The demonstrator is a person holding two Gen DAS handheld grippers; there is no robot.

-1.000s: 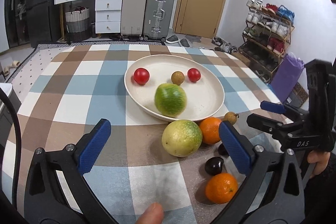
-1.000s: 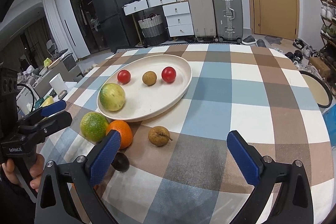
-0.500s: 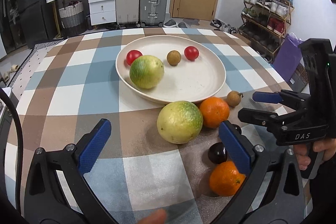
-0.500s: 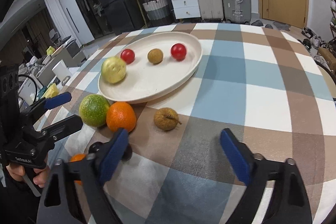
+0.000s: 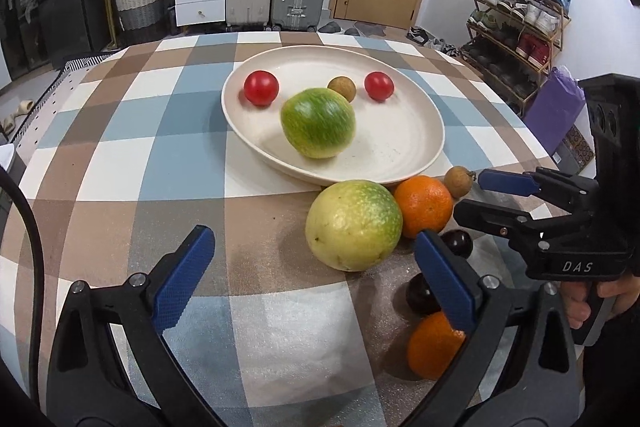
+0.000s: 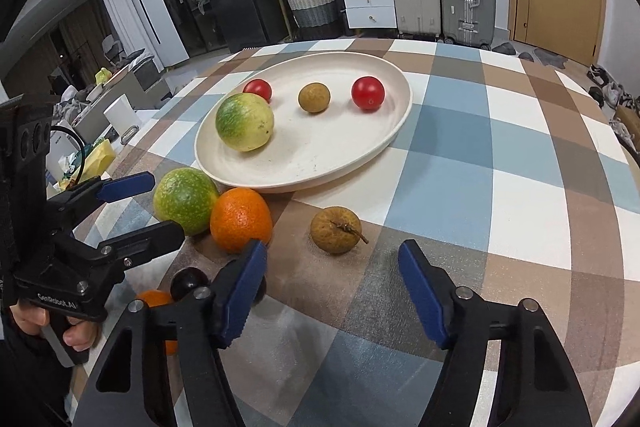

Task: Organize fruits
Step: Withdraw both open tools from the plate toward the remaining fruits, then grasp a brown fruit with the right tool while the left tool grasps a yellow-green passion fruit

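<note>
The right tongs [image 6: 332,291] hover over the checked tabletop [image 6: 500,147]; the jaws are closing, roughly half apart, with nothing between the blue pads. A brown stemmed longan [image 6: 336,230] lies on the cloth just beyond the gap. The left tongs [image 5: 316,275] stand wide and empty, with a large yellow-green fruit [image 5: 354,225] on the tabletop just ahead of the gap, nearer the right pad.

Touching that fruit on its right is an orange [image 5: 425,206]. Nearer the camera lie two dark plums [image 5: 458,243] and [image 5: 420,295], and a second orange [image 5: 434,347] partly hidden behind the right pad of the left tongs; whether it touches the nearer plum cannot be told from this view.

Beyond the cluster sits a cream plate [image 5: 400,147], its near rim close to the loose fruit. On the plate a striped green fruit [image 5: 318,123] lies left of centre. At the far side rest a red tomato [image 5: 261,87] on the left, a small brown longan [image 5: 342,87] in the middle and a second red tomato [image 5: 378,86] on the right, all apart from one another.

A hand [image 5: 600,297] grips the handle of the right tongs.
</note>
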